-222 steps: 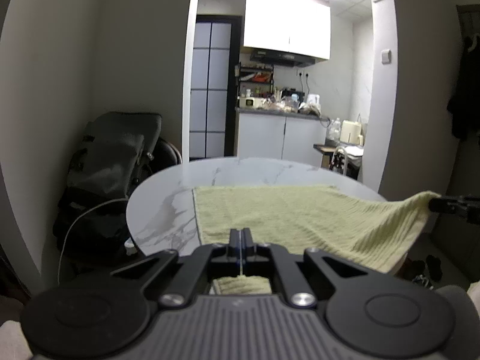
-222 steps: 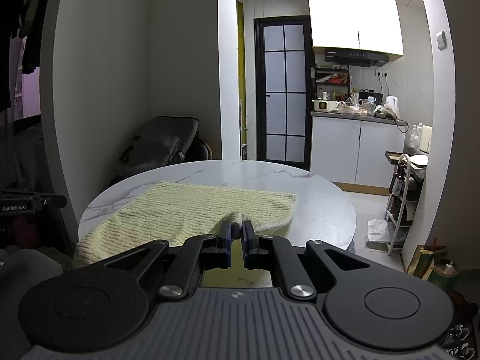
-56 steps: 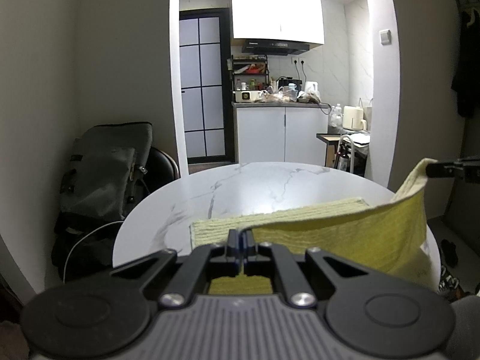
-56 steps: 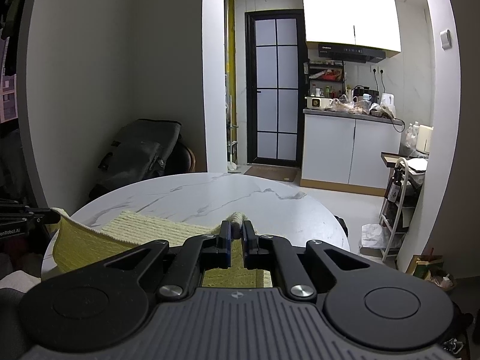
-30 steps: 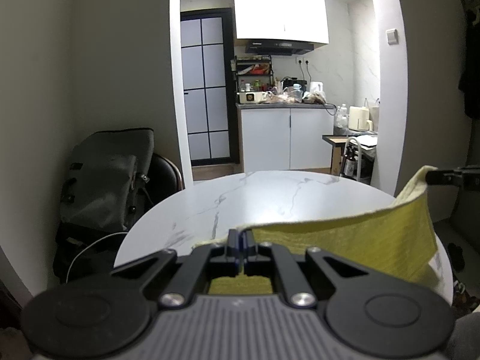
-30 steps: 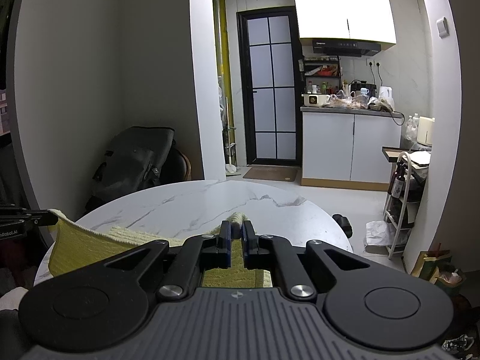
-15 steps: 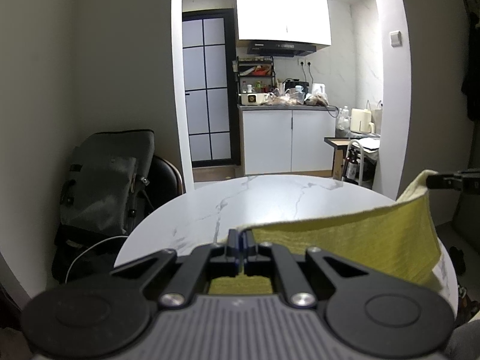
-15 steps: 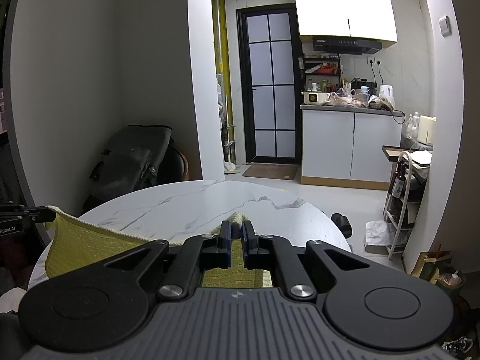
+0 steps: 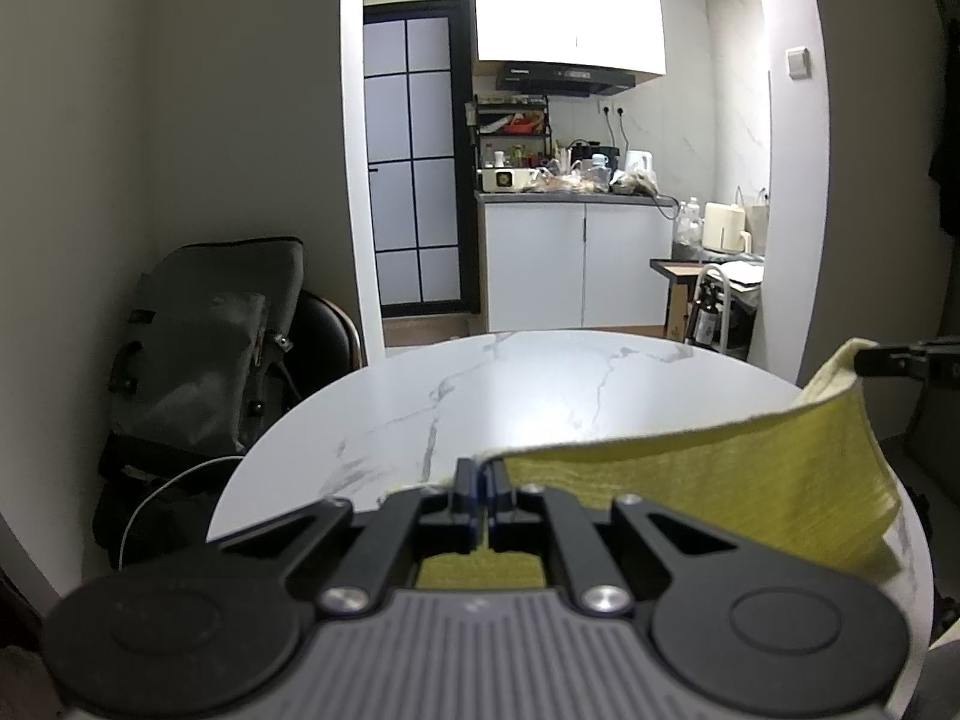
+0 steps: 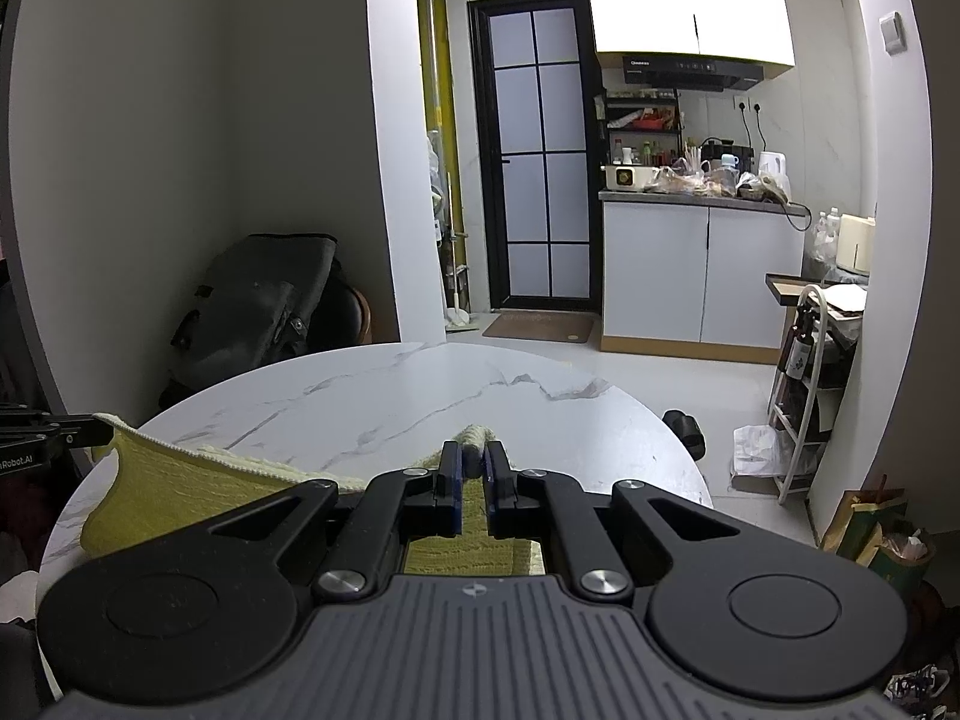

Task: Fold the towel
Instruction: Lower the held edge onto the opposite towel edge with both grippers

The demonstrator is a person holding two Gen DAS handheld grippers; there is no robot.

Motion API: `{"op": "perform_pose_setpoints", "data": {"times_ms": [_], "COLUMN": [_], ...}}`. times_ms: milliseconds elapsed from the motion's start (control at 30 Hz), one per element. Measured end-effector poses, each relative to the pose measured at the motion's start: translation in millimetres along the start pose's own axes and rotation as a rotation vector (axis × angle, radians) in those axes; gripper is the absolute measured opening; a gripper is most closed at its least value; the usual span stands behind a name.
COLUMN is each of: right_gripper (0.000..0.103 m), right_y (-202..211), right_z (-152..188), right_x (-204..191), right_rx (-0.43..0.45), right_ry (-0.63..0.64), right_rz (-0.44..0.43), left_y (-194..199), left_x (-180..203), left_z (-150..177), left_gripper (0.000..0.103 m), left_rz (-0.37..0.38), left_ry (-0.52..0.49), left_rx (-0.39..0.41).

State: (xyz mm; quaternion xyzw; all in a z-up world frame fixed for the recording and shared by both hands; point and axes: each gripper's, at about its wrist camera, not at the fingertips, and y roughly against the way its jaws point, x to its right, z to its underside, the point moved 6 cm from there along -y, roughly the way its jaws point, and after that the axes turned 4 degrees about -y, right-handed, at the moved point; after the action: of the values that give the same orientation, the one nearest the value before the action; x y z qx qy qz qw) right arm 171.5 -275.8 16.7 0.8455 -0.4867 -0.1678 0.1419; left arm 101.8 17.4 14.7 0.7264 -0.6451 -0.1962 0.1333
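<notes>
Change since 7.4 s ago: the ribbed yellow-green cotton towel [image 9: 708, 480], then spread flat ahead of both jaws, now hangs lifted between them, leaving bare tabletop ahead.

Left gripper [image 9: 481, 483]: jaws clamped together on one towel corner; cloth runs rightward from the jaws in a raised band.

Right gripper [image 10: 471, 468]: jaws pinched on the other corner, a bunched tuft poking out ahead of the tips; cloth sags leftward.

Surface: round white marble-patterned table [image 10: 420, 396], directly ahead of and below both jaws.

Room: dark grey fabric bag [image 9: 204, 354] on a chair, left of the jaws; black-framed glass door [image 10: 537, 150] and white kitchen cabinets [image 10: 702, 270] far ahead.
</notes>
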Motion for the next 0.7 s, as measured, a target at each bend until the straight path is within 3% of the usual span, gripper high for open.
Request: {"op": "perform_pose_setpoints", "data": {"times_ms": [700], "right_gripper": [0.008], "right_y": [-24.5], "right_z": [6.6], "right_x": [11.6], "right_rx": [-0.035], "right_ry": [-0.031], "right_rz": [0.016], "left_y": [-27.0], "left_x": [-0.1], "left_z": [1.1], "left_gripper": [0.004], "left_rz": [0.015], "left_ry": [-0.001], "left_rx": [-0.041]}}
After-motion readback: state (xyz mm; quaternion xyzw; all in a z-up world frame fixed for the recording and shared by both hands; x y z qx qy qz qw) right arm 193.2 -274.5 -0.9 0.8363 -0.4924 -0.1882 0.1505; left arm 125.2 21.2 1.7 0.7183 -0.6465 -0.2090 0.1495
